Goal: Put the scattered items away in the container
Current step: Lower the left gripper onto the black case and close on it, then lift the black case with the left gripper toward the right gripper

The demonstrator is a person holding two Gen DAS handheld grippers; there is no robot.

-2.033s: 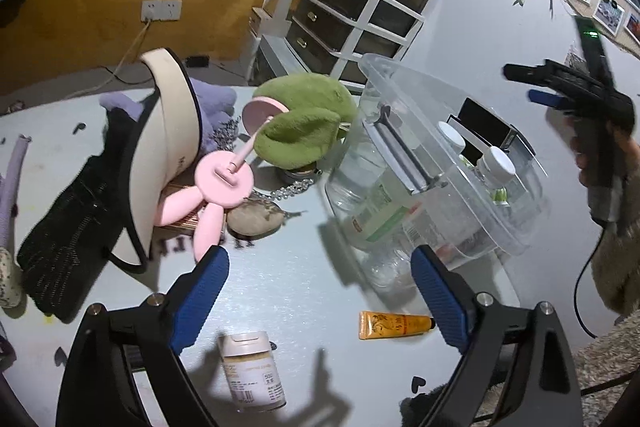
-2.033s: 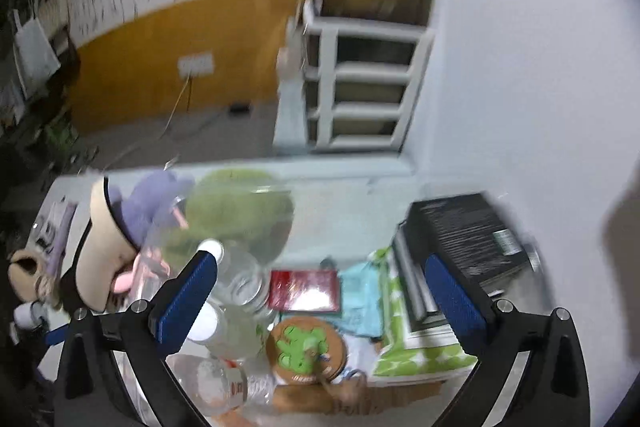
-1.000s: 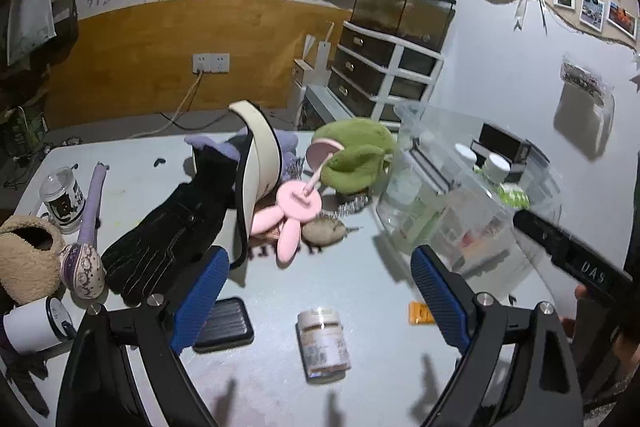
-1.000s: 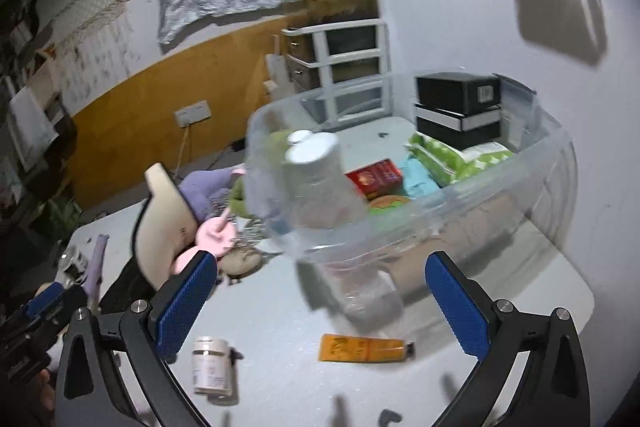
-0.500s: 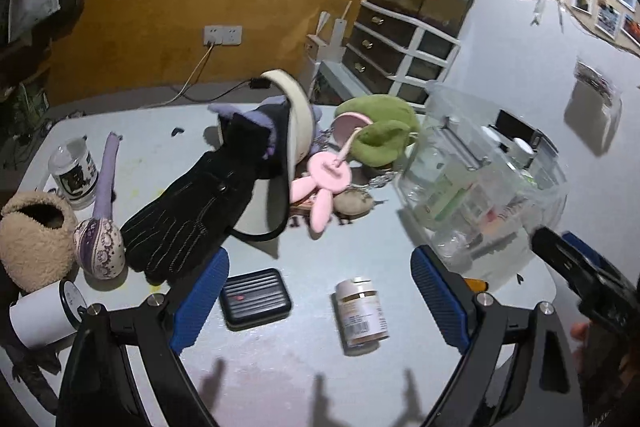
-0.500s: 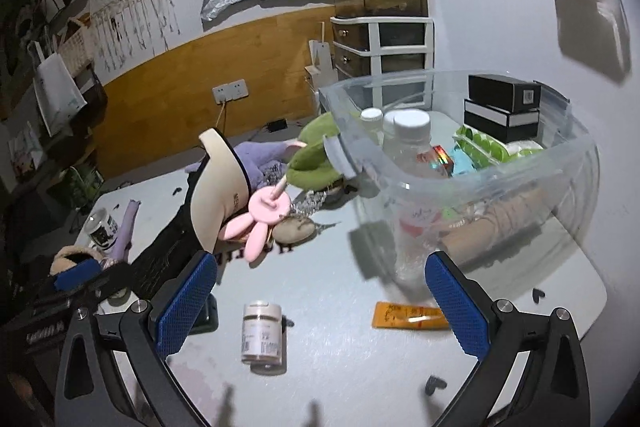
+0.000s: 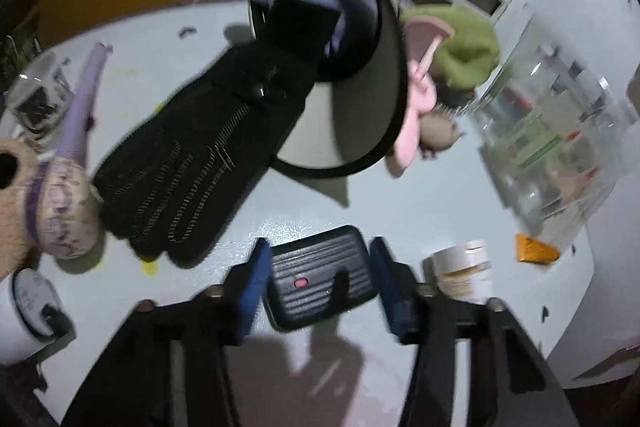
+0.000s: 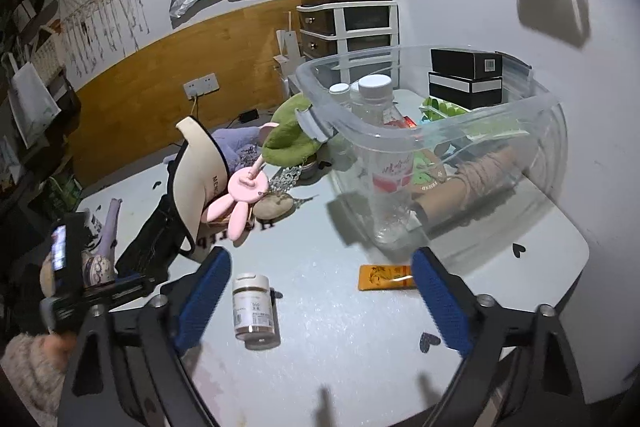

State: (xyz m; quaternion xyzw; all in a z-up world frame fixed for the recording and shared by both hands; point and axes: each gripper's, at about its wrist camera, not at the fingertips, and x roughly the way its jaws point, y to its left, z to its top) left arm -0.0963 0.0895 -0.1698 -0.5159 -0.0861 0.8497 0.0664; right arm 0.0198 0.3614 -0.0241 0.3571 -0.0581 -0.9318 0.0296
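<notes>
My left gripper [image 7: 316,279] straddles a small black ribbed case [image 7: 322,281] lying on the white table; its blue pads sit close to the case's two sides, and contact is unclear. My right gripper [image 8: 320,291] is open and empty above the table. A white pill bottle [image 8: 255,311] lies below it, with an orange tube [image 8: 385,278] to the right. The clear plastic container [image 8: 460,131] stands at the right, holding bottles, boxes and packets. The bottle [image 7: 460,269], the tube [image 7: 534,251] and the container [image 7: 560,131] also show in the left wrist view.
A black glove [image 7: 208,155], a cream visor cap [image 7: 360,99], a pink bunny toy [image 8: 244,195], a green plush [image 8: 292,135] and a stone [image 8: 274,207] lie mid-table. Mugs and a fuzzy pouch [image 7: 12,203] sit at the left. The table edge [image 8: 576,267] is near the container.
My left gripper has dropped down and forward to the black case, and its jaws have narrowed around it. My right gripper has pulled back from the container and now looks over the bottle and tube.
</notes>
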